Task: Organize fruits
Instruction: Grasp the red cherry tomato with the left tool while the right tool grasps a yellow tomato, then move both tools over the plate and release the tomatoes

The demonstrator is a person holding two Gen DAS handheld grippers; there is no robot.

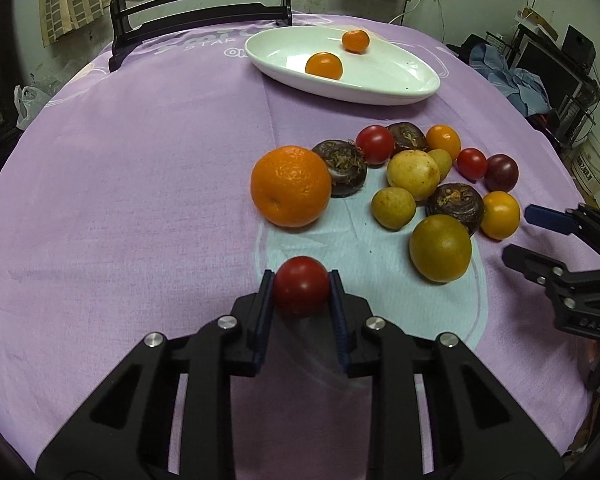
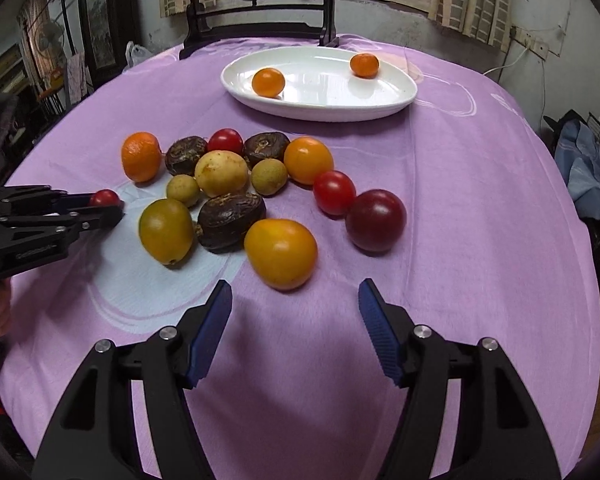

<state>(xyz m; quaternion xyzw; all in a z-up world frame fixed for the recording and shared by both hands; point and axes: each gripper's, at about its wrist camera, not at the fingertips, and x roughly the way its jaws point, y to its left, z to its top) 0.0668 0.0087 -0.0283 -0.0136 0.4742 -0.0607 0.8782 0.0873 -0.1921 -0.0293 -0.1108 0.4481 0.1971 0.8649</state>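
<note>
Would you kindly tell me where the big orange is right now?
In the left wrist view the big orange sits on the purple cloth at the pile's left edge, touching a dark brown fruit.

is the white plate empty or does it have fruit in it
Not empty: the white plate holds two small orange fruits, lying apart.

Both cameras ride low and close above the desk (image 1: 120, 200), each tilted steeply down along its own hand-held gripper and facing the white plate (image 1: 380, 92) at the far side. The left wrist view looks from left of the fruit pile (image 1: 420, 176), with the plate up and right of centre. The right wrist view looks from the pile's near right side. Both views share the pile, the plate (image 2: 320, 110) and the dark chair (image 2: 260, 36) behind the plate.
</note>
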